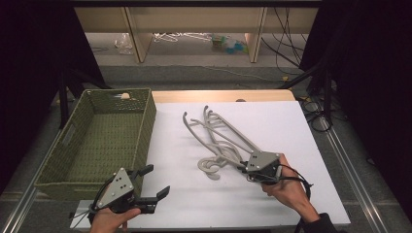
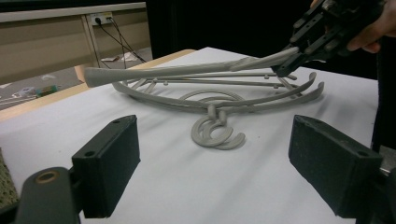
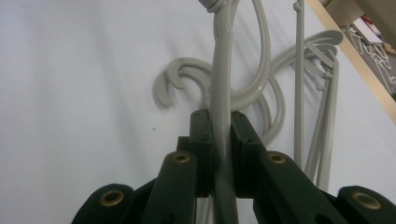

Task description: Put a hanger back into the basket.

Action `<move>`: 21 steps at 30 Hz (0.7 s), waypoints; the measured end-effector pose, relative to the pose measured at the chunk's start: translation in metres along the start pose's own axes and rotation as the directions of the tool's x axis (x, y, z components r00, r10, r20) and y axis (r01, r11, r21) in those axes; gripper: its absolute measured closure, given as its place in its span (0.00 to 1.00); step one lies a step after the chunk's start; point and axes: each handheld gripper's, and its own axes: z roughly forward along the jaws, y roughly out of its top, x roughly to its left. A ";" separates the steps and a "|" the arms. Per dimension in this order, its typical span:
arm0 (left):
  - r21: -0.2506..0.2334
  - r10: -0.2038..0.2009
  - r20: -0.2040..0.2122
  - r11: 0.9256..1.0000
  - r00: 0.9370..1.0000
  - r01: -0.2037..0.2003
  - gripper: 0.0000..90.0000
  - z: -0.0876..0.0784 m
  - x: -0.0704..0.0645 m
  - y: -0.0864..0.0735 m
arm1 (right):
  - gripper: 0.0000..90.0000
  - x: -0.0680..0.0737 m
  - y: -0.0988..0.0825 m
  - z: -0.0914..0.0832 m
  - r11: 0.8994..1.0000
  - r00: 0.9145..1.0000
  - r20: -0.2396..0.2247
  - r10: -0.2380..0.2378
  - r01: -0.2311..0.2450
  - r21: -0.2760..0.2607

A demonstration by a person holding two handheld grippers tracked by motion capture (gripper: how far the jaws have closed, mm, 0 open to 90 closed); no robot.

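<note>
hangers: a loose pile of grey plastic hangers [image 1: 218,138] lying on the table, thin curved arms, smooth matte finish, hooks curled like little spirals toward the near side
lifted hanger: one hanger [image 2: 187,71] has its arm raised off the pile, tilted up, other end hanging just over the heap
right claw: right claw [image 3: 222,140] is clamped tight on that raised arm, black pads squeezing both sides
left claw: left claw [image 2: 215,163] wide open, nothing between its blocky black pads, hovering low by the basket's near corner
basket: green woven basket [image 1: 77,141], rectangular, coarse weave, left of the hangers
table: table [image 1: 291,131] with a flat white top, pale wood edge at the back
</note>
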 end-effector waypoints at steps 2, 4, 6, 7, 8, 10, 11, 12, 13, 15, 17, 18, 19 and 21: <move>0.004 0.019 -0.011 1.000 1.000 -0.019 0.18 0.002 0.000 0.002 | 0.91 0.005 0.000 -0.005 1.000 0.999 -0.033 -0.003 0.003 -0.016; 0.019 0.038 0.005 0.999 0.999 -0.038 0.18 0.007 0.000 0.004 | 0.91 0.007 0.001 -0.007 1.000 0.999 -0.053 0.002 -0.003 -0.028; 0.045 0.034 0.016 0.998 0.999 -0.035 0.18 0.009 -0.001 0.006 | 0.91 0.008 0.001 -0.009 0.999 0.998 -0.065 0.000 -0.002 -0.034; 0.065 0.039 0.019 0.997 0.999 -0.040 0.18 0.013 -0.002 0.008 | 0.91 0.009 0.002 -0.011 0.999 0.998 -0.067 -0.009 0.007 -0.036; 0.081 0.069 0.028 0.994 0.997 -0.071 0.19 0.016 -0.004 0.012 | 0.91 0.012 0.004 -0.014 0.999 0.997 -0.082 -0.016 0.012 -0.045; 0.101 0.114 0.030 0.988 0.993 -0.117 0.20 0.021 -0.006 0.018 | 0.91 0.014 0.005 -0.016 0.998 0.994 -0.103 -0.021 0.015 -0.057; 0.109 0.129 0.029 0.985 0.991 -0.131 0.19 0.023 -0.007 0.021 | 0.91 0.015 0.006 -0.017 0.998 0.994 -0.111 -0.020 0.014 -0.057; 0.109 0.129 0.029 0.985 0.991 -0.131 0.19 0.023 -0.007 0.021 | 0.91 0.015 0.006 -0.017 0.998 0.994 -0.111 -0.020 0.014 -0.057; 0.120 0.148 0.029 0.981 0.989 -0.150 0.18 0.029 -0.007 0.026 | 0.91 0.018 0.008 -0.019 0.998 0.991 -0.130 -0.030 0.023 -0.057; 0.127 0.159 0.033 0.979 0.987 -0.162 0.18 0.033 -0.008 0.029 | 0.91 0.020 0.008 -0.021 0.998 0.989 -0.142 -0.039 0.032 -0.055; 0.178 0.210 0.054 0.960 0.976 -0.216 0.19 0.044 -0.007 0.034 | 0.91 0.022 0.008 -0.023 0.998 0.985 -0.167 -0.046 0.038 -0.053; 0.186 0.221 0.061 0.956 0.973 -0.229 0.19 0.048 -0.008 0.035 | 0.91 0.023 0.008 -0.023 0.998 0.983 -0.177 -0.050 0.040 -0.055; 0.189 0.243 0.073 0.949 0.967 -0.253 0.20 0.052 -0.009 0.036 | 0.91 0.025 0.008 -0.023 0.998 0.981 -0.190 -0.047 0.038 -0.053; 0.195 0.260 0.082 0.942 0.962 -0.272 0.21 0.056 -0.011 0.037 | 0.91 0.026 0.008 -0.023 0.998 0.979 -0.195 -0.051 0.040 -0.058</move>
